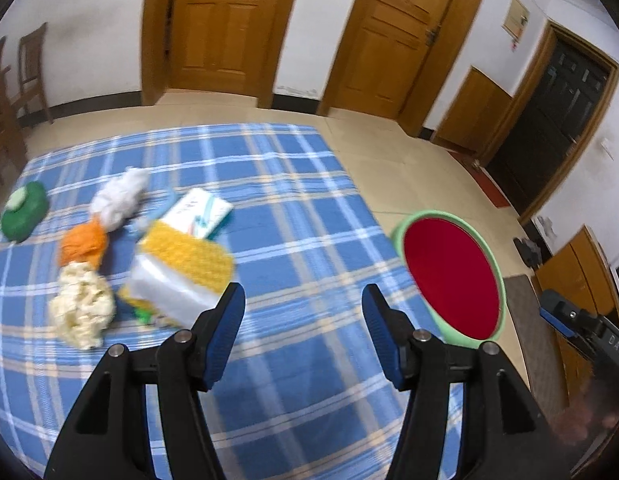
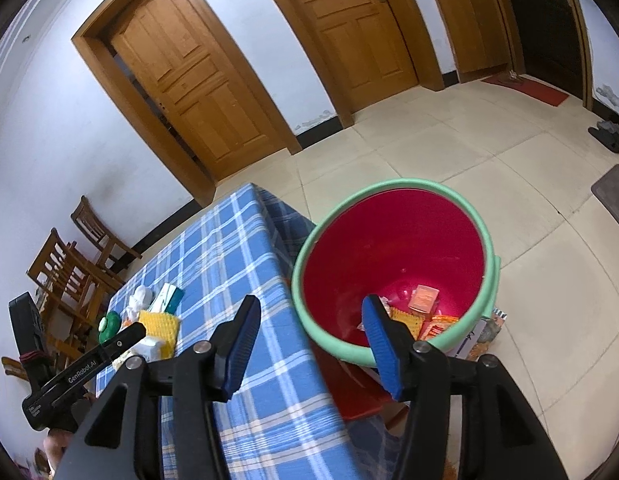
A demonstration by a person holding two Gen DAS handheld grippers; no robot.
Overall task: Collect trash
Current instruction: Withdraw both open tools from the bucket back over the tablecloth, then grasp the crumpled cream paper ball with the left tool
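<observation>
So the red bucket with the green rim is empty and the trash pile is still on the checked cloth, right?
Not quite. The red bucket isn't empty: the right wrist view shows packets at its bottom. The trash pile does lie on the checked cloth.

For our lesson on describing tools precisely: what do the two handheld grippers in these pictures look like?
Both match. The left gripper and the right gripper each have a black plastic frame with triangular cut-outs, silver round pivot pins, and two jaws faced with ribbed blue pads. The side of the left one's body carries white "CenRobot.AI" lettering, seen from the right wrist camera. No cables show.
</observation>
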